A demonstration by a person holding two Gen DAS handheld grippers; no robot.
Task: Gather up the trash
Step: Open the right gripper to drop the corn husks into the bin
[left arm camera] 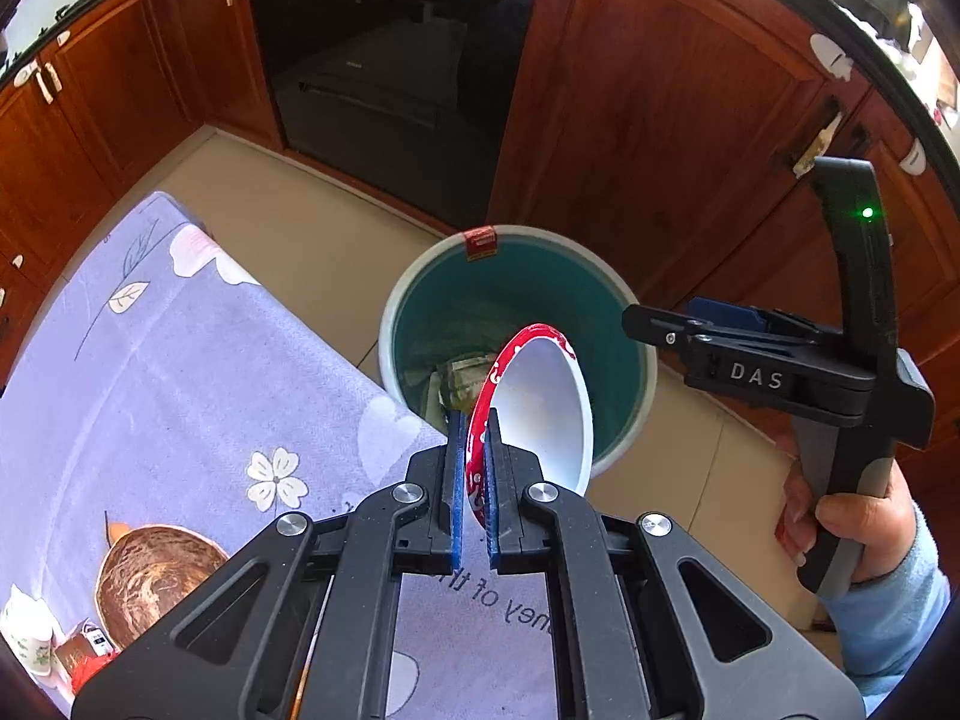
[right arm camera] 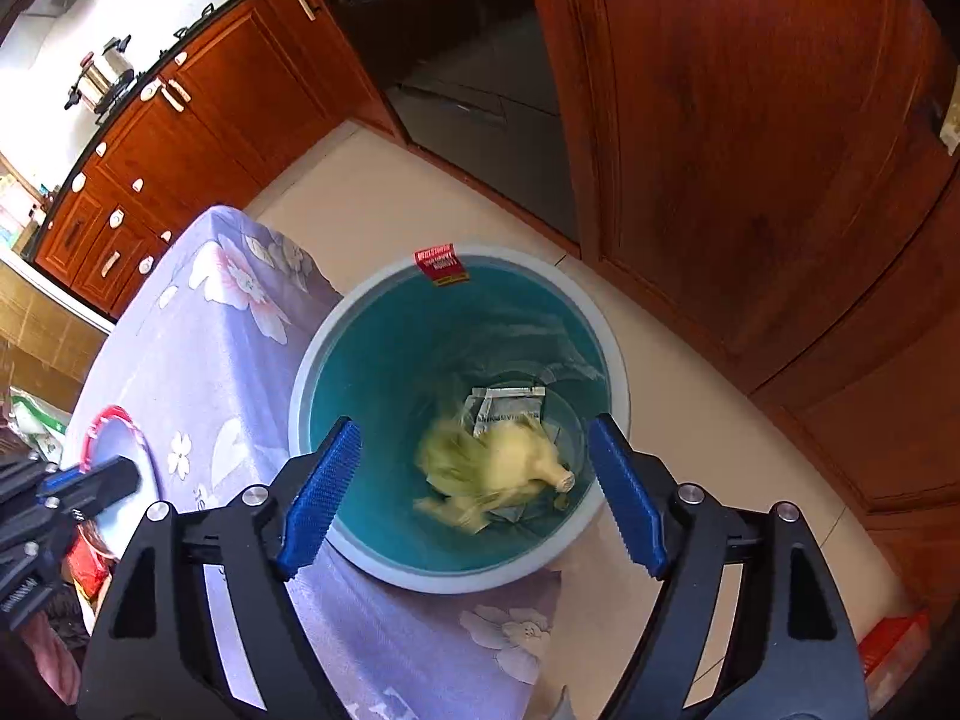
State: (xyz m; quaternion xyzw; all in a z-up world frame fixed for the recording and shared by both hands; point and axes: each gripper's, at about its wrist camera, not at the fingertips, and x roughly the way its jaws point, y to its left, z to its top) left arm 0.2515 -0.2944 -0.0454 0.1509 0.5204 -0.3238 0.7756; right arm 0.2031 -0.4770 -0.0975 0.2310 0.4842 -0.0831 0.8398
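Plate over the bin, yellow trash dropping in

The left gripper (left arm camera: pixel 474 468) has its fingers pinched on the plate (left arm camera: pixel 540 402), which stands on edge, long way pointing to 12 o'clock, over the bin (left arm camera: pixel 636 324). It could slip and hit the floor. The right gripper (right arm camera: pixel 474 498) is wide open and holds nothing. The blurred yellow trash (right arm camera: pixel 498 468) is inside the bin at 6 o'clock.

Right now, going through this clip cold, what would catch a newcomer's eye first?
The teal-lined trash bin on the floor beside the table, with a blurred yellow-green piece of trash inside it, directly under the open right tool. Next, the red-rimmed white plate, clamped on edge in the left tool and tilted over the bin. The purple floral tablecloth fills the left.
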